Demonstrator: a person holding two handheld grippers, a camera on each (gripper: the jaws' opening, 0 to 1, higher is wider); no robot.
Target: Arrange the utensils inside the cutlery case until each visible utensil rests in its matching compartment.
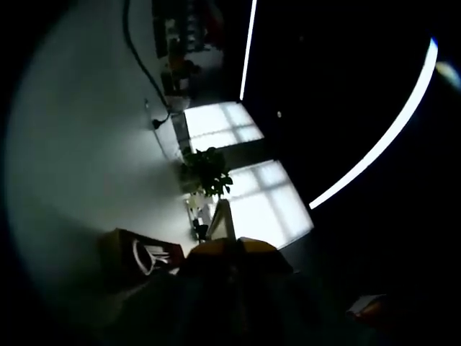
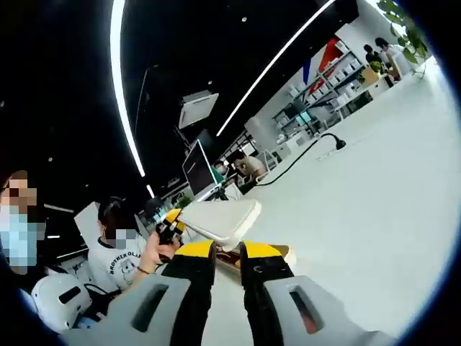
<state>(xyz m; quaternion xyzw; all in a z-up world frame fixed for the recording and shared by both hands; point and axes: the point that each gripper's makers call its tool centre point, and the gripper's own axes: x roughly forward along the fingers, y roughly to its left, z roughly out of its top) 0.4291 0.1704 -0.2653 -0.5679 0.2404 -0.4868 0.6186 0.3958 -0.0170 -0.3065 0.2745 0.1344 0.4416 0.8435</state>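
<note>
1. Right tongs (image 2: 229, 249): the two yellow-tipped jaws stand close together with only a narrow slot between them. A strip of wood (image 2: 279, 255) lies at and just past the tips. It cannot be told whether the jaws pinch it.

2. Cutlery case (image 2: 220, 216): a white, rounded case, closed or seen from its edge, just ahead of the right tips and resting on the wood strip. Its compartments and any utensils in it are hidden from this angle.

3. Left tongs (image 1: 234, 252): the picture is dark (only a yellow patch marks the tips), so the opening cannot be told. They point away from the case, toward a potted plant (image 1: 207, 173) and bright windows (image 1: 248, 166).

4. Surroundings: the white table (image 2: 360, 216) spreads to the right of the right tongs, and a seated person (image 2: 119, 252) is to their left.

5. Step in hand (judgement): getting at the case, and sorting has not visibly begun. The next move calls for exposing the compartments and bringing the left tongs down toward the table.
</note>
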